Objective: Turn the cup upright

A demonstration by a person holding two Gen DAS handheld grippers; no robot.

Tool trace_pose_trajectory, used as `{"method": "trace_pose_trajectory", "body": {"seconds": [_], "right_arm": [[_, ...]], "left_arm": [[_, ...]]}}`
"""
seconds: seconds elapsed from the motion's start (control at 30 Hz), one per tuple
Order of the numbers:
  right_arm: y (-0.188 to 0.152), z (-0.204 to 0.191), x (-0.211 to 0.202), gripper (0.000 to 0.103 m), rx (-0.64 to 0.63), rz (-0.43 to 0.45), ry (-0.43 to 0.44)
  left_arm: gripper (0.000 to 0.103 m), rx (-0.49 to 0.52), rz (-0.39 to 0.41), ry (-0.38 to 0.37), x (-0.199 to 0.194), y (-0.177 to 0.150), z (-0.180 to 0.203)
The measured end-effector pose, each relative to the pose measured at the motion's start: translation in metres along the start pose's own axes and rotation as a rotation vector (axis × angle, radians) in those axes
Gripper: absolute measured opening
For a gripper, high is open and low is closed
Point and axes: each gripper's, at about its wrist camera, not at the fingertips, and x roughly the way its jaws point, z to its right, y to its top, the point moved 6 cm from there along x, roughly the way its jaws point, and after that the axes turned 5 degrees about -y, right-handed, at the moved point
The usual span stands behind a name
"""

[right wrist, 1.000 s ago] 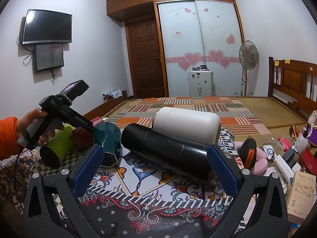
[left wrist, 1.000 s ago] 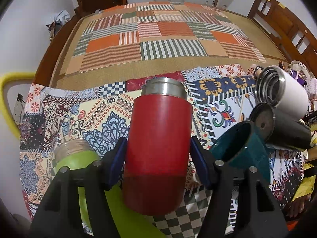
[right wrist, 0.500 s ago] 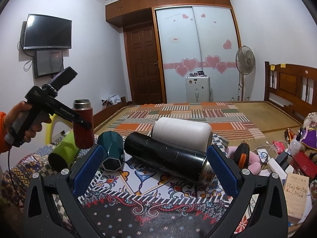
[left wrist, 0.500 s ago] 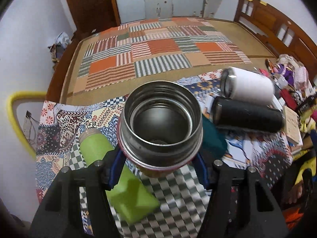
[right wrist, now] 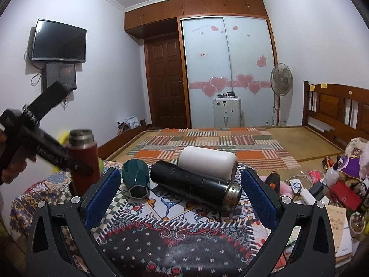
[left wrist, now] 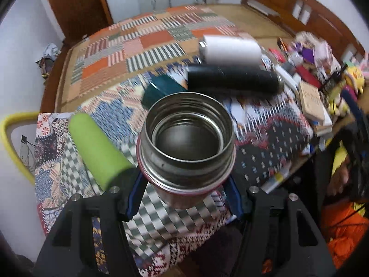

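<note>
Left gripper [left wrist: 185, 198]: jaws clamped on red cup [left wrist: 187, 150], upright, mouth up, above checked cloth [left wrist: 161, 217]. Right gripper [right wrist: 181, 196]: jaws wide, holding nothing. At 10 o'clock, green bottle [left wrist: 96, 150] lying. At 12 o'clock, teal cup [right wrist: 136, 180], black flask [right wrist: 196, 184], then white flask [right wrist: 207, 161], all lying.

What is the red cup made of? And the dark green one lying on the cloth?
The red cup looks like stainless steel inside: its mouth and threaded neck are shiny, silvery and reflective. The outside looks like a matte red coating. The dark green cup is probably glazed ceramic or hard plastic: it has smooth, faceted sides with a pale rim, but the look leaves it open.
</note>
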Motion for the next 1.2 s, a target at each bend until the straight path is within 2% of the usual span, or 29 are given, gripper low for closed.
{"method": "trace_pose_trajectory", "body": {"seconds": [0.23, 0.3, 0.53, 0.73, 1.0, 1.2], "right_arm": [[-0.002, 0.006, -0.008, 0.103, 0.006, 0.003, -0.011], [-0.003, 0.009, -0.008, 0.103, 0.003, 0.004, -0.020], [-0.005, 0.023, -0.005, 0.103, 0.018, 0.000, -0.041], [-0.013, 0.025, 0.004, 0.103, 0.001, -0.022, -0.047], [-0.023, 0.020, 0.016, 0.103, 0.001, -0.065, -0.038], [-0.021, 0.010, 0.015, 0.103, -0.025, -0.074, -0.036]], "left_arm": [[0.062, 0.038, -0.109, -0.055, 0.034, -0.016, 0.030], [0.062, 0.058, -0.096, -0.044, 0.037, -0.012, 0.035], [0.061, 0.066, -0.092, -0.081, 0.061, 0.014, 0.049], [0.061, 0.053, -0.123, -0.123, 0.088, 0.011, 0.052], [0.061, 0.076, -0.093, -0.131, 0.084, 0.009, 0.053], [0.062, 0.113, -0.009, -0.151, 0.059, -0.003, 0.054]]}}
